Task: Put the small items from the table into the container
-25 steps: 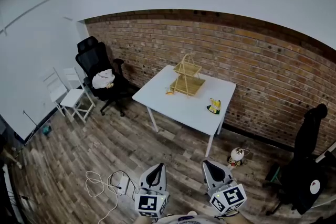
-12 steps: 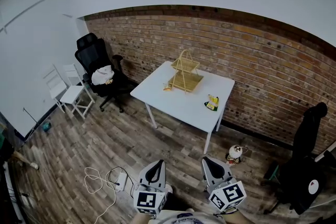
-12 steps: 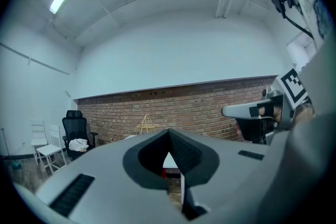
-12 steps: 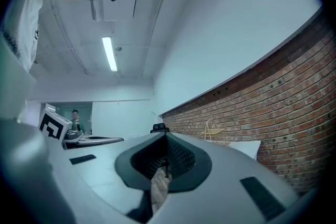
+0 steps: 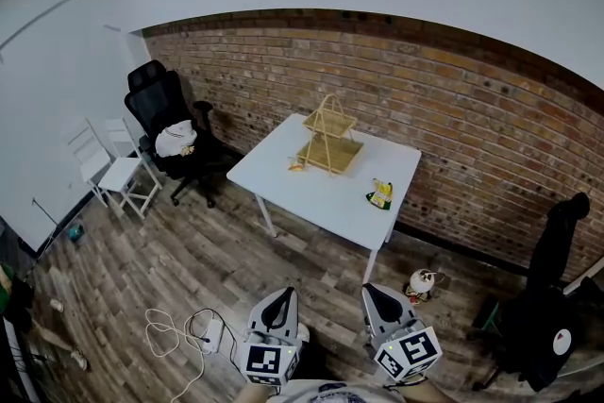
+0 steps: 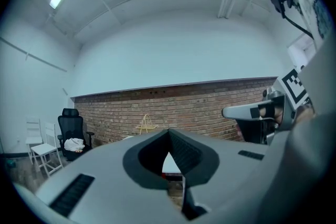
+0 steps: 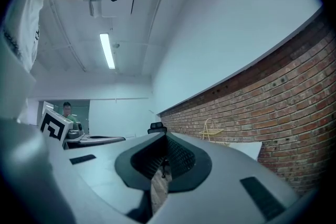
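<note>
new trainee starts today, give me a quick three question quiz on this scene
1. True or false: the left gripper and the right gripper are both shut and empty.
2. The two-tier wire basket stands on: A the floor, B the white table, C the black chair.
3. Which lies nearer the basket, the orange item or the yellow item?
Key: 1 true; 2 B; 3 the orange item.

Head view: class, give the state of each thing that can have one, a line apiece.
left gripper: shut, empty.
right gripper: shut, empty.
wire basket: upright on the table.
yellow item: on the table, outside the basket.
orange item: on the table, beside the basket.
office chair: holds a white bundle.
</note>
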The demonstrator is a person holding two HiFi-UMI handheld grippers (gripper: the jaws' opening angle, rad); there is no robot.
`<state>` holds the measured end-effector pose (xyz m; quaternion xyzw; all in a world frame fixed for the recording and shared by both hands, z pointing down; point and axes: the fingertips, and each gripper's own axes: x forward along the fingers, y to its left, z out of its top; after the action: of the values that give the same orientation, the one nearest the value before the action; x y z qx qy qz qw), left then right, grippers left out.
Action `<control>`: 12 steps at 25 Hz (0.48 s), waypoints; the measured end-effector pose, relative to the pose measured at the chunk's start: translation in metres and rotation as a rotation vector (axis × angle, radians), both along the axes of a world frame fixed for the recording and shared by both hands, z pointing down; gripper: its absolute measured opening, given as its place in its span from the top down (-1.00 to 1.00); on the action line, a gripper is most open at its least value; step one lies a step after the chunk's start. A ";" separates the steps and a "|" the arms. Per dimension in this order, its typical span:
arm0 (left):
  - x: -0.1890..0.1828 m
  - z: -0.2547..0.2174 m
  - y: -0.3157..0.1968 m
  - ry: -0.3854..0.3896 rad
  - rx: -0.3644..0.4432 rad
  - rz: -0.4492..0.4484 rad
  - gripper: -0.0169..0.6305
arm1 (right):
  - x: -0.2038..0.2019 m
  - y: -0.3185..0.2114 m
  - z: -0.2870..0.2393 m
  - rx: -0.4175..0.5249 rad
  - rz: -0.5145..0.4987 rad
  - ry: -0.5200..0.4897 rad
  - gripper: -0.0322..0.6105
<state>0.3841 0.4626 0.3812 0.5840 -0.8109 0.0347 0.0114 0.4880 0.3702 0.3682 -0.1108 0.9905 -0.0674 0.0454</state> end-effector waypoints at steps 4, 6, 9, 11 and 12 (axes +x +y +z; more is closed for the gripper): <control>-0.039 0.004 -0.023 0.012 -0.006 0.013 0.80 | -0.039 -0.022 0.003 -0.002 0.008 0.017 0.85; -0.064 0.005 -0.035 0.013 -0.002 0.017 0.80 | -0.062 -0.035 0.005 -0.007 0.020 0.028 0.85; -0.110 0.004 -0.055 0.015 -0.004 0.026 0.80 | -0.105 -0.056 0.005 -0.009 0.035 0.037 0.85; -0.144 0.001 -0.071 0.013 -0.004 0.034 0.80 | -0.137 -0.071 0.003 -0.006 0.048 0.040 0.85; -0.160 -0.001 -0.078 0.009 -0.004 0.040 0.80 | -0.153 -0.079 0.000 -0.003 0.053 0.039 0.85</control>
<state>0.2236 0.3841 0.3803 0.6001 -0.7991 0.0339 0.0154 0.3354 0.2917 0.3687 -0.1385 0.9878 -0.0653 0.0277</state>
